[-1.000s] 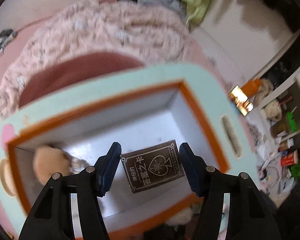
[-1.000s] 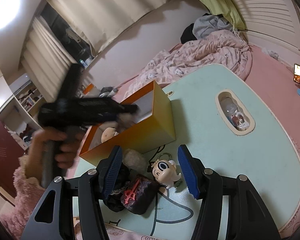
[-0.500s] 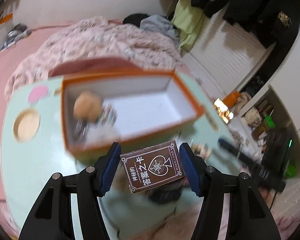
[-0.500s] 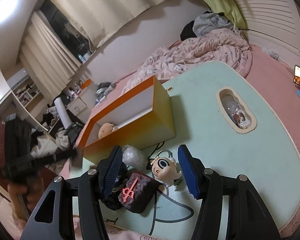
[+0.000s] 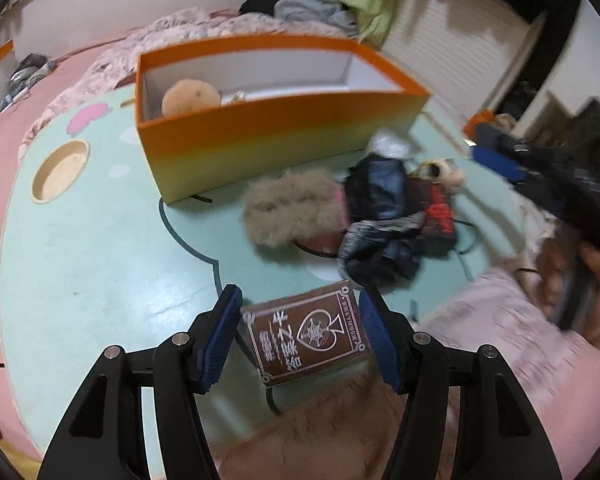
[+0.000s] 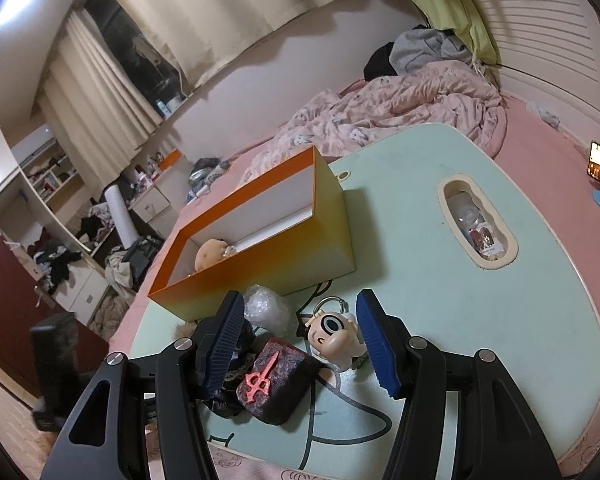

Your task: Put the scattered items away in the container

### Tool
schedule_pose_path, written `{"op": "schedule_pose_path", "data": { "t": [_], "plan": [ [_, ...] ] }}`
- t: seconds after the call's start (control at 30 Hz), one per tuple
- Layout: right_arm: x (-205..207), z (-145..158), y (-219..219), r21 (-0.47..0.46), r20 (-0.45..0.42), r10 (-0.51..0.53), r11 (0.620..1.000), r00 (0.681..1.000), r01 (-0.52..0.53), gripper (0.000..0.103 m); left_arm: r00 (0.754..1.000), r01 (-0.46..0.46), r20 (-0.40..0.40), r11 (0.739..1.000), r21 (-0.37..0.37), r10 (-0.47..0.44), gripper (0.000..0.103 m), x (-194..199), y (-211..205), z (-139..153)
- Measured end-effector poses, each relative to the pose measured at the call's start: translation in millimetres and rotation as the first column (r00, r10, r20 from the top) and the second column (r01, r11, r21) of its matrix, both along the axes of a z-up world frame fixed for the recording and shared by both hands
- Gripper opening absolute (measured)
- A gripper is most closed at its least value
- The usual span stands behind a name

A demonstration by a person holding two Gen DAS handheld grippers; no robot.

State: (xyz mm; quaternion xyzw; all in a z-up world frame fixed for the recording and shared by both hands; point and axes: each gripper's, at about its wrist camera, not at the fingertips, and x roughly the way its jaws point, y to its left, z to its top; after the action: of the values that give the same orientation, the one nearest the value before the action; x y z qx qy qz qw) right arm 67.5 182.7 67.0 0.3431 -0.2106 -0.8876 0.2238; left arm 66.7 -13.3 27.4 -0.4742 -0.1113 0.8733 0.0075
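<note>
On the left of the left wrist view, the mint-green bench [image 5: 100, 240] shows a round recess [image 5: 60, 171] and a pink heart mark [image 5: 88, 118]. Behind them stands the orange box [image 5: 280, 136], open at the top, with a tan plush ball [image 5: 190, 96] lying in its left end. Just in front of the box, to the right, lies the scattered heap: a fur piece [image 5: 288, 208], a dark blue bundle [image 5: 376, 196] touching it, a clear plastic wad [image 5: 388, 144] near the box wall, and a small big-eyed figure [image 5: 444, 170] at the far side. The left tongs [image 5: 300, 340] hang low over the near edge of the bench, and their blue pads grip a brown card pack [image 5: 308, 336] printed with a spade; the pack is outside the box, well in front of it. At the right edge a person's hand [image 5: 580, 288] holds the other tool, blurred.

In the right wrist view the box [image 6: 280, 264] sits left of centre on the bench [image 6: 500, 320], the plush ball [image 6: 210, 252] inside. The right tongs [image 6: 300, 336] stand open above the heap with nothing between the pads: the plastic wad [image 6: 268, 308] and a dark pouch with a red trident charm [image 6: 276, 380] lie below, and the figure [image 6: 332, 336] with its key ring rests just beside the right pad. Farther right, an oval slot [image 6: 476, 224] in the bench holds small things too unclear to name.
</note>
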Motion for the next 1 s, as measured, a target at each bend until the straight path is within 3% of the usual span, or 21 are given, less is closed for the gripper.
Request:
{"op": "schedule_pose_path", "data": {
  "t": [0.27,0.33,0.47,0.6,0.67,0.77,0.83,1.0],
  "plan": [
    [1.5,6.1,-1.5,0.007,-0.010,0.004,1.000,1.000,-0.004,0.058,0.990,-0.051,-0.127,0.998,0.028,0.054,0.068,7.1,-5.6,7.5],
    [-1.4,16.7,-7.4,0.014,-0.029,0.030,0.999,0.999,-0.029,0.058,0.983,-0.065,-0.171,0.998,0.010,0.066,0.074,19.0,-11.9,12.7],
    [-18.1,62.7,-39.7,0.056,-0.085,0.143,0.989,0.986,-0.139,0.058,0.955,-0.121,-0.269,0.992,0.030,0.125,0.074,39.0,-32.5,24.0],
    [-70.6,82.2,-105.0,0.087,0.036,0.326,0.941,0.945,-0.328,0.058,0.933,-0.179,-0.297,0.979,0.102,0.201,0.076,43.4,-55.1,32.4],
    [-102.2,75.5,-143.5,0.161,0.126,0.362,0.911,0.924,-0.379,0.049,0.930,-0.186,-0.300,0.975,0.120,0.214,0.076,44.5,-59.9,32.6],
    [-139.8,53.2,-188.0,0.288,0.266,0.361,0.855,0.894,-0.431,0.035,0.925,-0.187,-0.311,0.974,0.125,0.217,0.076,48.8,-62.6,31.4],
    [-157.7,37.5,-205.9,0.333,0.342,0.334,0.831,0.878,-0.446,0.033,0.924,-0.188,-0.313,0.974,0.126,0.219,0.076,50.6,-62.8,29.9],
    [-171.8,3.7,-214.2,0.320,0.444,0.318,0.817,0.838,-0.480,0.029,0.922,-0.201,-0.307,0.970,0.138,0.235,0.076,53.9,-67.5,27.7]
  ]
}}
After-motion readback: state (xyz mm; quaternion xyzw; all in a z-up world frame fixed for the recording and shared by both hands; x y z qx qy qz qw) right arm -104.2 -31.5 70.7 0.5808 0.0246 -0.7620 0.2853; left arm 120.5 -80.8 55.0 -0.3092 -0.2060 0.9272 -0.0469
